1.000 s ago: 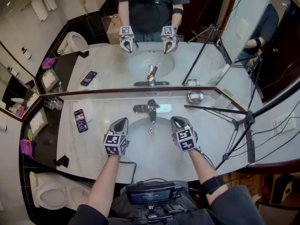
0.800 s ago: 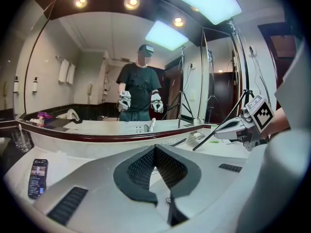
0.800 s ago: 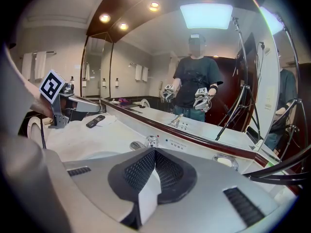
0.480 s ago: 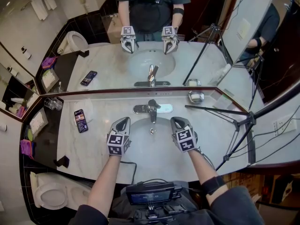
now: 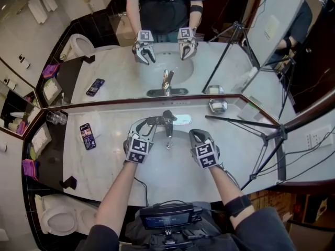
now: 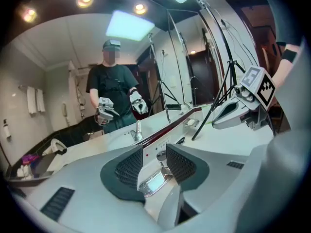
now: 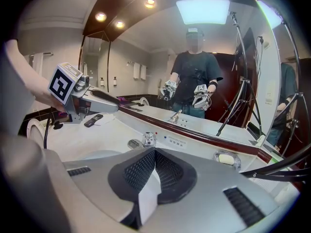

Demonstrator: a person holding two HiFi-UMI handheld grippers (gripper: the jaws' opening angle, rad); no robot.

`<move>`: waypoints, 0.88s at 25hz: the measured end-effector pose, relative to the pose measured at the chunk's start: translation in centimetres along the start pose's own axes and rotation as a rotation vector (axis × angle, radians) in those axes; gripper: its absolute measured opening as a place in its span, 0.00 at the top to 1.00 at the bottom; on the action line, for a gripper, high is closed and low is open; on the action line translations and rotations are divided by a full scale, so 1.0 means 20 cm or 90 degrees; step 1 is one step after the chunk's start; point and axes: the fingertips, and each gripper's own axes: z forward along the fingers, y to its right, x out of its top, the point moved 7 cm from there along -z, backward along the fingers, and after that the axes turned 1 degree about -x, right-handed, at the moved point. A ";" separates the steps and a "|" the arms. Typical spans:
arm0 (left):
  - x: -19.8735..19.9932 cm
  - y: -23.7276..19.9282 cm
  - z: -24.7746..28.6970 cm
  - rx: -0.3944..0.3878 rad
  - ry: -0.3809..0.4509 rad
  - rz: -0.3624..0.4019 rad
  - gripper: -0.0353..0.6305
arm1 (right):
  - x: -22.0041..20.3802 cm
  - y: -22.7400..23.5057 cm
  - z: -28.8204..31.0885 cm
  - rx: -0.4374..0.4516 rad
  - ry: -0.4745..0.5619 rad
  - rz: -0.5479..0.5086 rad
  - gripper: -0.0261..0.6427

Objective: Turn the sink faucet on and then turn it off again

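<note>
Left gripper [image 5: 148, 123], centre frame, has just been opening; only its view shows the faucet [image 6: 153, 181] between its jaws, apparently untouched. Right gripper [image 5: 195, 135] closed. Pale counter [image 5: 104, 156], mirror [image 5: 115, 67].

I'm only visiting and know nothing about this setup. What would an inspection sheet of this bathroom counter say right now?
Surface: marble counter with a sink set into it.
Job's things: faucet behind the sink; no water seen running.
Clutter: phone left of the sink; soap dish by the mirror; glasses far left.
Grippers: left gripper at the faucet's base, jaws apart, just been opening, gripping nothing; right gripper over the sink, shut, empty.
Cables: one cable hangs off the counter's front edge.
Surroundings: mirror behind; tripod right; toilet left.
</note>
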 end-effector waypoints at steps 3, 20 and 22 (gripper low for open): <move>0.01 0.05 0.10 -0.024 -0.023 0.065 0.70 | -0.02 0.03 0.01 -0.004 -0.005 0.005 0.93; -0.02 0.35 0.53 -0.123 -0.089 0.314 0.70 | -0.13 0.15 0.02 -0.026 -0.028 0.039 0.93; -0.03 0.36 0.55 -0.123 -0.095 0.320 0.70 | -0.14 0.17 0.02 -0.028 -0.030 0.042 0.93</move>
